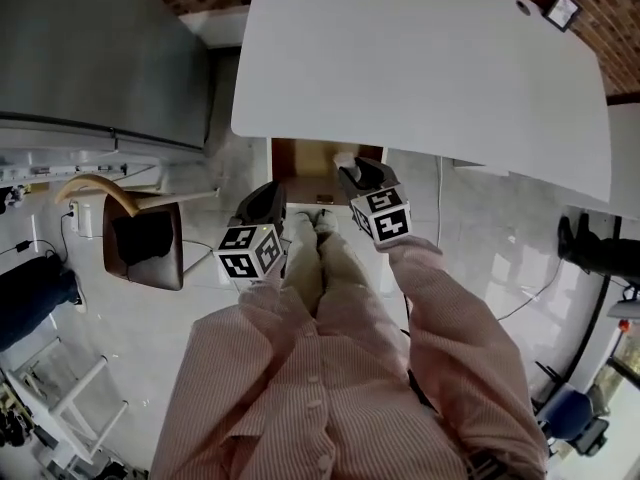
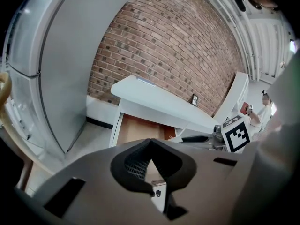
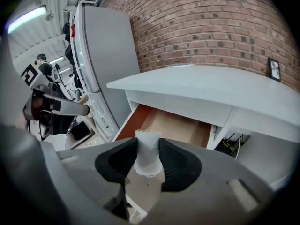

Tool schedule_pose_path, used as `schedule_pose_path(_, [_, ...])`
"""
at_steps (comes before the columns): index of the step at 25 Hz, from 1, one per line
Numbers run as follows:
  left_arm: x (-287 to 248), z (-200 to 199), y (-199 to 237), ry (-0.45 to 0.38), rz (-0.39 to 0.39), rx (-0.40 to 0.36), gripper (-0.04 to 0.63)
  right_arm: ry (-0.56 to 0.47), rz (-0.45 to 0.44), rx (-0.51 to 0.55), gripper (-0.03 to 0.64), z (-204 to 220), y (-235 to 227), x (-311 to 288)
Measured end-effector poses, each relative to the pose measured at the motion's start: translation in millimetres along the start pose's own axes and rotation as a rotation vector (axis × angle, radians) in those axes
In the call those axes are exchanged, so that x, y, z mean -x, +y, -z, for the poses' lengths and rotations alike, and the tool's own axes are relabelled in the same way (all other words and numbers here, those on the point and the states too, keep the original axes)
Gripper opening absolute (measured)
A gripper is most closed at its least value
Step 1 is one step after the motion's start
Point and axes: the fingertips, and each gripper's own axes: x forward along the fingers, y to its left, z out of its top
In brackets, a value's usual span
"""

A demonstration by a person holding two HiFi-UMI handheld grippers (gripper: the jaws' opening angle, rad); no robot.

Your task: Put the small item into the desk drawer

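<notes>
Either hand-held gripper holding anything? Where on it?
Right hand-held gripper pinches a small white packet across its middle, top edge poking out. Left hand-held gripper: shut, empty.

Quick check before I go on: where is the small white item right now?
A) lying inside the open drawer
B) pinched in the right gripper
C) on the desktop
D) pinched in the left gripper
B: the right gripper view shows the small white item pinched between the jaws of the right gripper, with the open drawer ahead of it. The left gripper is shut on nothing.
</notes>
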Motion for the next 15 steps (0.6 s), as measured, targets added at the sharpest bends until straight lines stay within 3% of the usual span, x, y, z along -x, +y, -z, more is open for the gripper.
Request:
schedule_pose_path(5, [-28.8,17.7,21.1,0.022,0.001,0.029,-0.002,0.058,-0.026,0.066,0.146,17.5,1.2,-42.1])
schedule_pose_path(15, [-77.6,45.7,36.3,0.098,0.074,0.061,-0.002,0.174,-0.109,0.205,0.146,44.8,5.4,-105.9])
